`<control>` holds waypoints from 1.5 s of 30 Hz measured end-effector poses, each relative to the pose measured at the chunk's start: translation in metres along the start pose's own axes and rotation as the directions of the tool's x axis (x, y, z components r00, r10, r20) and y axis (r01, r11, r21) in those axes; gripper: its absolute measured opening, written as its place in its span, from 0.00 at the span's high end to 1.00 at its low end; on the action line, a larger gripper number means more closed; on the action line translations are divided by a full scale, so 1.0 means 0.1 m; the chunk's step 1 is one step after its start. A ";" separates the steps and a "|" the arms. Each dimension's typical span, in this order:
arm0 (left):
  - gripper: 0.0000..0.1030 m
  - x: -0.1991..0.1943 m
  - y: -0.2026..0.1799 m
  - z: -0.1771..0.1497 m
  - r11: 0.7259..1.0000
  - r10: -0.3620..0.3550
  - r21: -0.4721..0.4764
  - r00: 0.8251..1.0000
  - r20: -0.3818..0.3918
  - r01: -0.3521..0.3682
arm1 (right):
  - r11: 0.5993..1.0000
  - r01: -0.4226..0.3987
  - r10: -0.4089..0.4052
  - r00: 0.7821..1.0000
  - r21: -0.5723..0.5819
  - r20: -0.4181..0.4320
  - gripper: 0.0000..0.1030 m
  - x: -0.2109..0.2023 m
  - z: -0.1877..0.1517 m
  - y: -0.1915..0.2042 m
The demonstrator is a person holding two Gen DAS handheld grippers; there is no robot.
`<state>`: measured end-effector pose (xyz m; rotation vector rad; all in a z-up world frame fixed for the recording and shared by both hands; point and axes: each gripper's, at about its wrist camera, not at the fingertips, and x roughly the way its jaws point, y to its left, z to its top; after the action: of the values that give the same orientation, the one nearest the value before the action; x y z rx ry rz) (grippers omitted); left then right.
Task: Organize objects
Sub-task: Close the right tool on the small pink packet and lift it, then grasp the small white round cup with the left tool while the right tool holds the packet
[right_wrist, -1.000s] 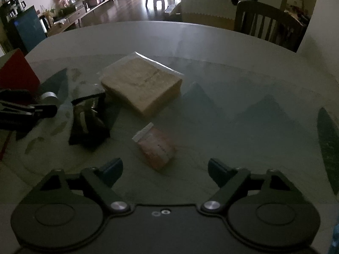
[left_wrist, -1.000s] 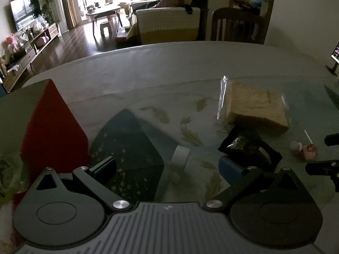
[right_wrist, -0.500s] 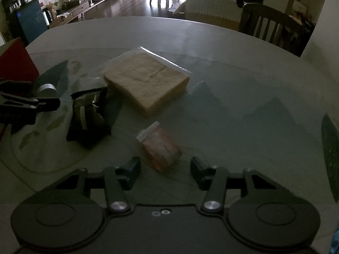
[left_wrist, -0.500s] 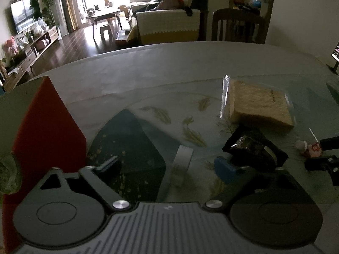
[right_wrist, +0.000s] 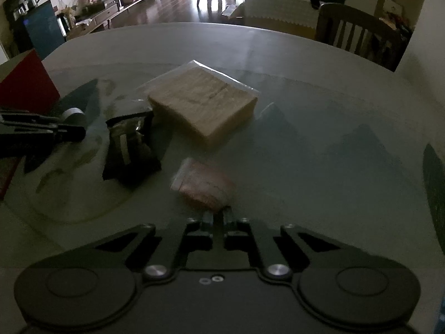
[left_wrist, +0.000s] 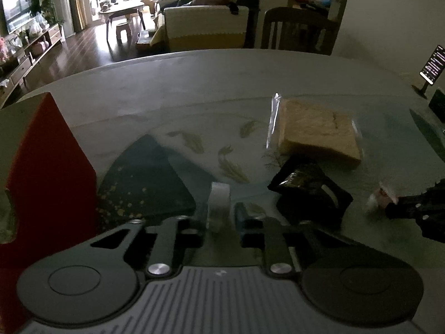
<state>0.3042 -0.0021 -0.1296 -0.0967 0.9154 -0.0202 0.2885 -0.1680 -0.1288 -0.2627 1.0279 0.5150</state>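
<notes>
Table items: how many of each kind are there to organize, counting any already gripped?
Bagged bread: 1
Black snack packet: 1
Pink wrapped snack: 1, in the right gripper
White tape roll: 1, in the left gripper
Red box: 1
Total: 5

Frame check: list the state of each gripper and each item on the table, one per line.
left gripper: shut on the tape roll.
tape roll: upright on edge between the fingers.
right gripper: shut on the pink packet.
pink packet: gripped at its near end, blurred.
bagged bread: lying flat, in clear wrap, untouched.
black packet: lying crumpled beside the bread, untouched.
red box: upright at the left.
</notes>
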 end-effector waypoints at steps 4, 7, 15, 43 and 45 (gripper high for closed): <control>0.88 -0.07 0.00 -0.02 1.000 -0.010 0.004 1.000 0.006 0.010 | 1.000 -0.011 0.011 1.000 0.022 0.006 0.97 -0.08 -0.06 0.02; 0.88 -0.14 -0.01 -0.06 1.000 -0.018 0.001 1.000 0.011 0.018 | 0.998 -0.030 0.029 0.999 0.047 0.017 0.97 -0.17 -0.11 0.06; 0.91 -0.32 -0.02 -0.19 0.999 -0.045 0.008 0.999 0.027 0.045 | 0.997 -0.050 0.048 0.998 0.066 0.043 0.98 -0.39 -0.23 0.17; 0.75 -0.56 -0.17 -0.56 0.999 -0.019 0.045 1.000 0.019 0.018 | 0.993 -0.079 0.075 0.996 0.089 0.046 0.86 -0.55 -0.63 0.11; 0.52 -0.53 -0.16 -0.55 0.999 -0.009 0.042 1.000 0.029 0.008 | 0.992 -0.084 0.080 0.996 0.095 0.043 0.82 -0.53 -0.63 0.09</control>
<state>0.2284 -0.0193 -0.1193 -0.0624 0.8848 -0.0459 0.2150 -0.2028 -0.1145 -0.1241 1.0252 0.5412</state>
